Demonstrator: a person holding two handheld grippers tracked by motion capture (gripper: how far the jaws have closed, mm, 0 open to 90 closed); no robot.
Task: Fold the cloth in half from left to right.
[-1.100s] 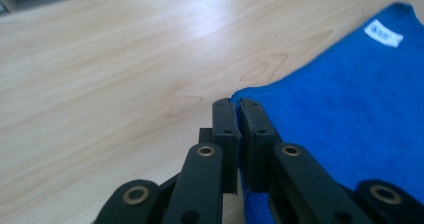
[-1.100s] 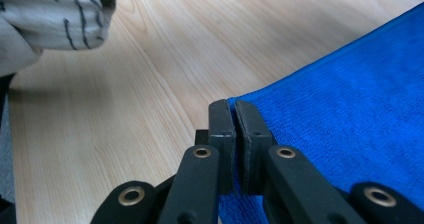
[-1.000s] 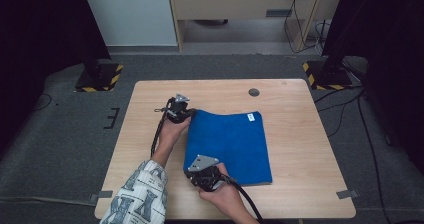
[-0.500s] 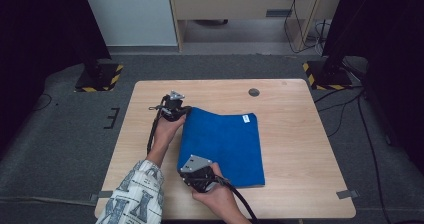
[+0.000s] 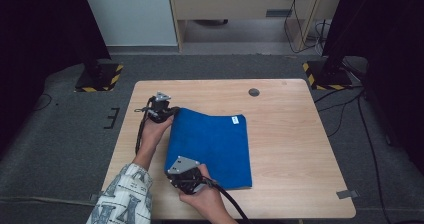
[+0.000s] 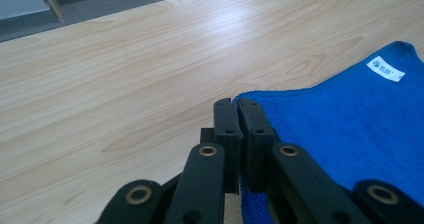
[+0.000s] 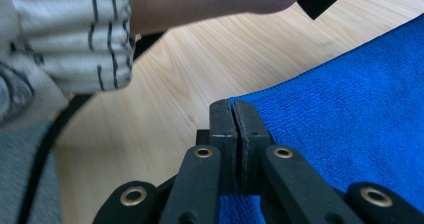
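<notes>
On the left of the high view, dark grey carpet (image 5: 65,134) runs beside the pale wooden desk (image 5: 285,129), and a striped black-and-yellow foot (image 5: 100,79) of a stand sits on it beyond the desk's far left corner. A patterned sleeve (image 5: 122,199) comes in from the bottom, and that forearm reaches forward to the left gripper (image 5: 167,113), whose black cable (image 5: 141,134) loops back along the arm. In the left gripper view its fingers (image 6: 227,124) are pressed together on the far left corner of the blue towel (image 5: 212,146), pinching the hem with no gap between the pads. Nearer the person, the right gripper (image 5: 192,181) sits at the towel's near left corner, its grey three-cornered plate (image 5: 182,164) on top. In the right gripper view its fingers (image 7: 222,129) are likewise clamped tight on the towel's edge, with the sleeve and the other forearm above them. The towel lies flat on the middle of the desk, spread rightward from the two pinched corners, its left edge slightly lifted at the grips. A small white label (image 5: 234,120) lies near its far right corner. Beyond it, a round cable hole (image 5: 254,92) is set in the desk near the far edge. Right of the desk, a second striped foot (image 5: 322,76) stands on the carpet
</notes>
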